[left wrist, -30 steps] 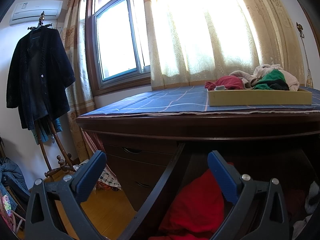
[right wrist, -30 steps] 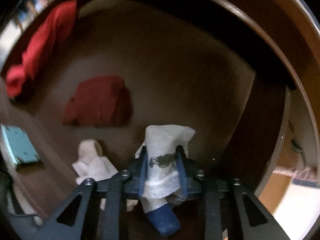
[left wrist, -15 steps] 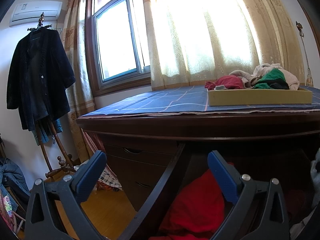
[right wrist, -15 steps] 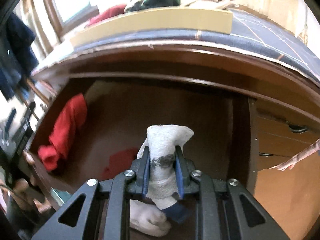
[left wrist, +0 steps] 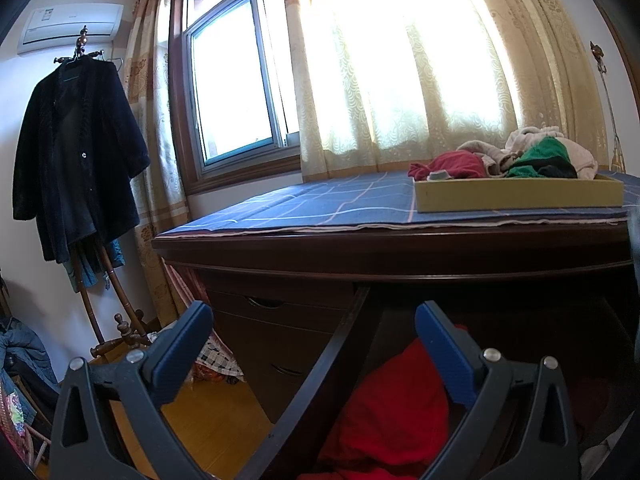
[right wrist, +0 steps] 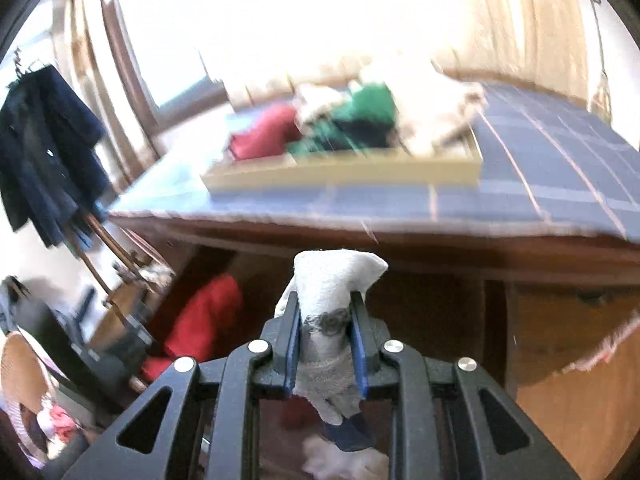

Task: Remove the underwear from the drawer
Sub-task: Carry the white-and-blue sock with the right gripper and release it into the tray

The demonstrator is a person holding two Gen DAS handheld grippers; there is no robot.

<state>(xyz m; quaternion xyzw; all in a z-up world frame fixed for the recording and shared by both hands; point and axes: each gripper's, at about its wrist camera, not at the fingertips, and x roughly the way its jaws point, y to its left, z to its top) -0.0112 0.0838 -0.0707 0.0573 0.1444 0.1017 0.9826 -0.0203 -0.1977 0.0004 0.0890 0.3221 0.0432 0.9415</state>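
Note:
My right gripper [right wrist: 326, 320] is shut on a piece of white underwear [right wrist: 332, 280] with a grey and dark blue trim, held up in front of the open drawer [right wrist: 436, 312]. A red garment [right wrist: 200, 316] lies at the drawer's left side and a white piece [right wrist: 340, 460] below the jaws. My left gripper [left wrist: 314, 320] stands open and empty over the drawer's left wall [left wrist: 320, 368], with the red garment [left wrist: 396, 412] behind its right finger. On the desk top a yellow tray [right wrist: 348, 170] [left wrist: 520, 196] holds a heap of red, green, black and white clothes.
A blue checked cloth [left wrist: 328, 208] covers the dark wooden desk [left wrist: 400, 252]. Smaller shut drawers [left wrist: 280, 328] sit to the left of the open one. A dark coat [left wrist: 72, 160] hangs on a stand at the left. A curtained window [left wrist: 400, 60] is behind the desk.
The right gripper has lifted the white underwear up out of the drawer and tipped upward, so the desk top and tray have come into view. The left gripper has stayed still.

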